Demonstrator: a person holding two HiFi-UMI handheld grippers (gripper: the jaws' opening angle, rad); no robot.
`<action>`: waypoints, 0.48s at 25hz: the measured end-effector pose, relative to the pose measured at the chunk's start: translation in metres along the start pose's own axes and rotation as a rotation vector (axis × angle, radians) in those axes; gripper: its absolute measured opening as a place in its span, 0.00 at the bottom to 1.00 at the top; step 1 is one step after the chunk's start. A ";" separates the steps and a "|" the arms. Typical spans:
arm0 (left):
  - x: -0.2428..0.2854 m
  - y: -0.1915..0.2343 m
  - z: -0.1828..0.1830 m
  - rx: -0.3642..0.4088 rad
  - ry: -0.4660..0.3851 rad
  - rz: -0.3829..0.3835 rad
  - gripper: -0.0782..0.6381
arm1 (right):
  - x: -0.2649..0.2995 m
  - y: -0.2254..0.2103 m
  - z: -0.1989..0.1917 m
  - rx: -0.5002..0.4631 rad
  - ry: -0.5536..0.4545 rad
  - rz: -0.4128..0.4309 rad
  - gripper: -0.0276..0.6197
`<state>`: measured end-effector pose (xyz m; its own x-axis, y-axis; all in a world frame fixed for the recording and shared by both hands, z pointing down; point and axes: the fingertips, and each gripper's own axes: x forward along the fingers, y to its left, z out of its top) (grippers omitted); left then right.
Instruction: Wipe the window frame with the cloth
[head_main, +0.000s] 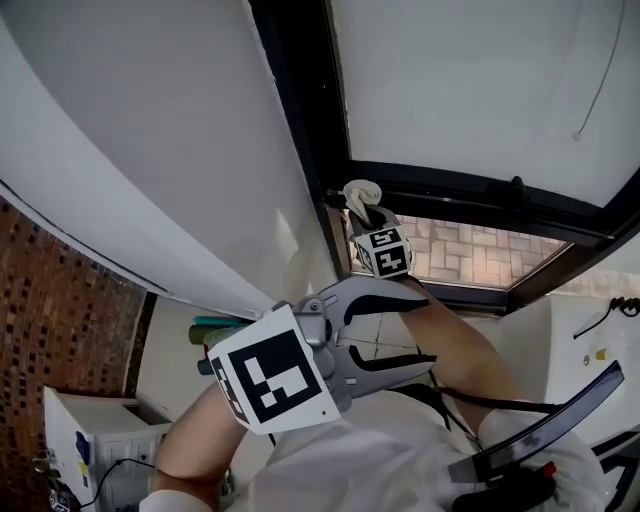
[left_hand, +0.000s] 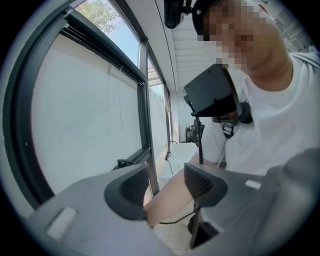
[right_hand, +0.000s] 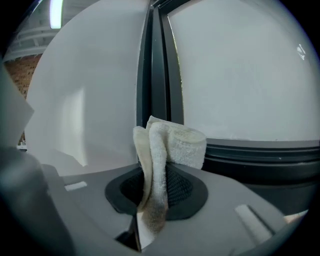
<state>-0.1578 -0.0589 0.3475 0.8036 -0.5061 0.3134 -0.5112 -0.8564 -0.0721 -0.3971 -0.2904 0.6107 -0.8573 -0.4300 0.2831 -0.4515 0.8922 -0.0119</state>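
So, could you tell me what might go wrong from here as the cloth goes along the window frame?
1. The right gripper pinches only a narrow fold of the cloth; dragging on the window frame might pull it loose.
2. The cloth sticks out only a little, so the hard gripper could knock the frame.
3. The cloth's lower part looks grey; it may smear dirt.

Grey left gripper (left_hand: 165, 187), probably white T-shirt (left_hand: 272, 137)
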 end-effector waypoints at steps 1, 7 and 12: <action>0.000 0.000 0.000 0.001 -0.005 0.001 0.45 | 0.001 0.001 -0.001 -0.006 0.013 0.015 0.15; 0.000 -0.004 0.001 0.013 -0.029 -0.005 0.45 | -0.012 0.001 0.001 -0.039 0.076 0.056 0.15; -0.003 -0.006 0.012 0.025 -0.043 -0.016 0.45 | -0.043 0.027 0.030 -0.274 0.156 0.141 0.15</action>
<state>-0.1534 -0.0536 0.3354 0.8244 -0.4954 0.2739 -0.4906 -0.8667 -0.0909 -0.3796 -0.2515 0.5698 -0.8485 -0.2924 0.4410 -0.2296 0.9544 0.1910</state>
